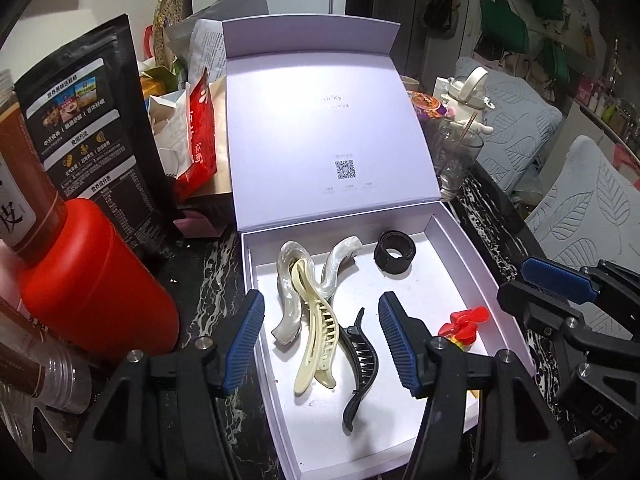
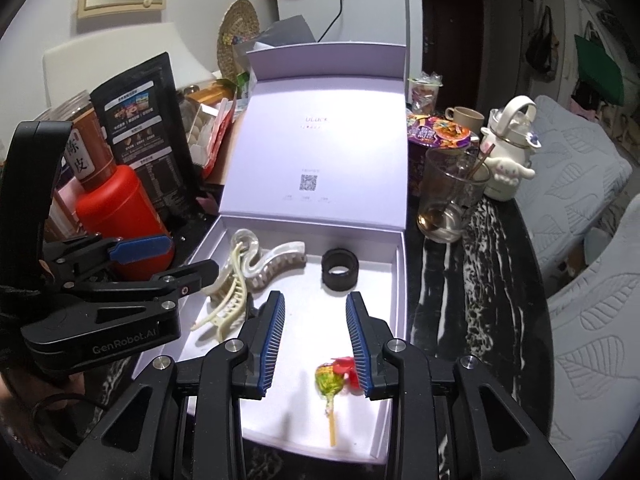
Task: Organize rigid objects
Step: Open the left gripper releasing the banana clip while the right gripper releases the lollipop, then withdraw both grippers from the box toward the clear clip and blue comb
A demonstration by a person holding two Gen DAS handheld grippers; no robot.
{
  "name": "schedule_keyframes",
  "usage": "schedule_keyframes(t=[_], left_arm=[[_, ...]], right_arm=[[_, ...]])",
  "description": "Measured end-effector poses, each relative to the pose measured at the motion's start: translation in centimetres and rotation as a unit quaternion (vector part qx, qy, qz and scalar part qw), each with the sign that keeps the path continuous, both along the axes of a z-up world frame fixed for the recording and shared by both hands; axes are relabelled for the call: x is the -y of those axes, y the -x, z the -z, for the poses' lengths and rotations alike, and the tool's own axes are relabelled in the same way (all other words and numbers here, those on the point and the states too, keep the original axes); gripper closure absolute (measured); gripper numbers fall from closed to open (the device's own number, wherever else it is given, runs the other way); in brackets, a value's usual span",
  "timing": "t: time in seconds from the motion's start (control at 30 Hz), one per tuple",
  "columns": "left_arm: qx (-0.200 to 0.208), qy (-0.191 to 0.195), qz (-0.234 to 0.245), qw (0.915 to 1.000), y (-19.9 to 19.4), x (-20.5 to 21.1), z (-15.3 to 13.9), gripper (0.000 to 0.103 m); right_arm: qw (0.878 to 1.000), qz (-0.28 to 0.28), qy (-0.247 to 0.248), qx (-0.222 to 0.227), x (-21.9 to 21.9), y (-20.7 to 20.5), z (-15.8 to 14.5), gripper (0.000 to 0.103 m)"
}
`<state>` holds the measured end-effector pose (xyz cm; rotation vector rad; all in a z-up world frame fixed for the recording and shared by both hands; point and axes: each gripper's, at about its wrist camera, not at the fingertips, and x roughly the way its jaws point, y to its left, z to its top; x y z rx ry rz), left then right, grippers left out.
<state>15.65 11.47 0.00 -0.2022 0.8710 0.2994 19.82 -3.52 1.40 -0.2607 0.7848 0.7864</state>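
Heads up, your left gripper [image 1: 322, 344] covers part of the box in the right wrist view: its arm sits in front of the cream hair clip [image 2: 224, 300], and the black hair clip [image 1: 360, 364] can't be seen there at all. From the left wrist view the lollipop [image 1: 464, 326] is half hidden behind a finger, so you only get its red wrapper. The print inside the lid is too small to read.

Everything sits on a dark marbled table [image 2: 452, 292] that's pretty cluttered (red canister [image 1: 96, 280], black pouch [image 1: 92, 136], a glass [image 2: 452, 200]), with quilted chairs off to the side.

Your left jaws stand well apart over the white box [image 1: 448, 240] with nothing gripped, the cream and black clips lying on the box floor below the gap. Your right gripper [image 2: 316, 340] is open more narrowly and holds nothing; the lollipop lies on the box floor right by its right-hand pad, though I can't tell if they touch
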Motion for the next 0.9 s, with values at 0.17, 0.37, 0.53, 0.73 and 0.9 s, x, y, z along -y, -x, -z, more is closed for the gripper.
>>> schedule_keyframes(t=[0.17, 0.37, 0.53, 0.73, 0.9], left_arm=[[0.014, 0.001, 0.002, 0.9999, 0.9, 0.4, -1.1, 0.044], [0.032, 0.004, -0.009, 0.9995, 2.6, 0.8, -2.7, 0.044], [0.042, 0.003, -0.017, 0.9990, 4.8, 1.4, -3.5, 0.044], [0.043, 0.003, -0.018, 0.9989, 7.1, 2.4, -3.8, 0.044], [0.044, 0.008, -0.023, 0.9987, 9.1, 3.5, -3.5, 0.044]], right_arm=[[1.000, -0.004, -0.003, 0.008, 0.2, 0.7, -0.7, 0.068], [0.999, -0.002, -0.018, 0.027, 1.0, 2.0, -2.3, 0.057], [0.999, -0.002, -0.030, 0.038, 2.0, 3.6, -3.3, 0.055], [0.998, -0.002, -0.034, 0.044, 3.6, 6.1, -3.8, 0.051], [0.998, 0.001, -0.037, 0.048, 4.9, 8.2, -3.9, 0.049]])
